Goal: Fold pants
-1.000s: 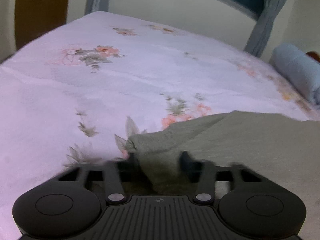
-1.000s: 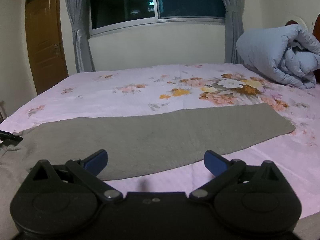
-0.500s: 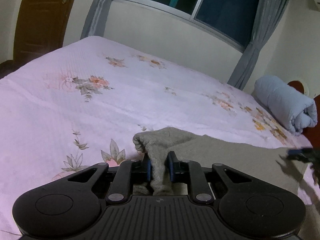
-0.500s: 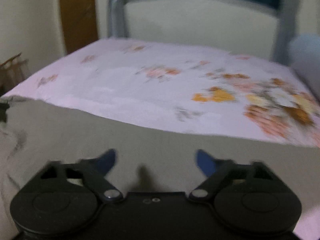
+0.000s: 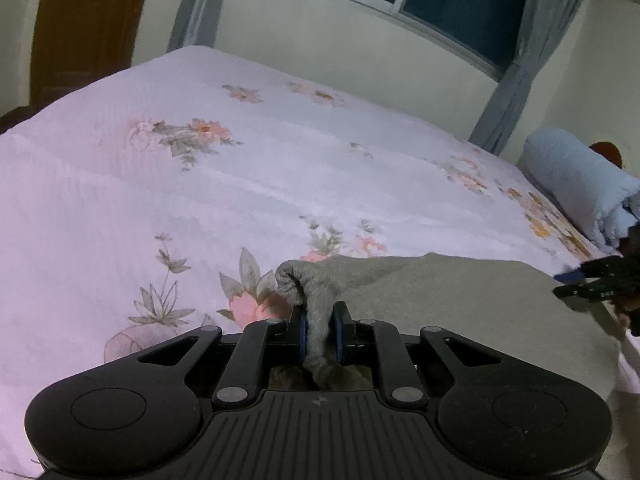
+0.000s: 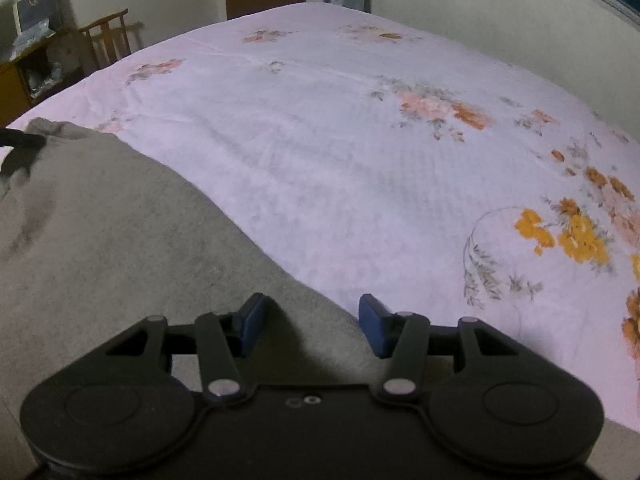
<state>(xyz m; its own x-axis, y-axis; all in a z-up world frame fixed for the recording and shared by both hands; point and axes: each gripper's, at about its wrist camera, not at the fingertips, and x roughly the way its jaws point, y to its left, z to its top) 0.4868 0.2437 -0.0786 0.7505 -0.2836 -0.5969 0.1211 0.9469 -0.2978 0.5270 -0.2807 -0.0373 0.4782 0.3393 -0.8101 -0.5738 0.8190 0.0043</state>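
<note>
A pair of grey-green knitted fabric pants [image 5: 460, 300] is spread flat along the near edge of a bed covered by a pale pink sheet printed with flowers [image 5: 248, 184]. At its left end a bunched corner of the cloth is lifted off the sheet and is pinched between the blue pads of the left gripper [image 5: 319, 336], whose black fingers are pressed together on the fabric. In the right wrist view the same pants [image 6: 120, 248] are seen filling the near left of the frame, with the sheet [image 6: 360, 140] stretching away beyond them. The right gripper [image 6: 312, 324] is held just above the far edge of the cloth with its blue-padded fingers spread apart and nothing between them; its tip [image 5: 592, 280] is also seen at the right edge of the left wrist view. A rolled light blue quilt [image 5: 576, 184] lies at the far right of the bed. Grey curtains [image 5: 520, 60] hang beside a dark window, and a brown wooden door [image 5: 84, 24] stands at the far left. A wooden chair [image 6: 108, 38] is seen beyond the bed's far left corner.
</note>
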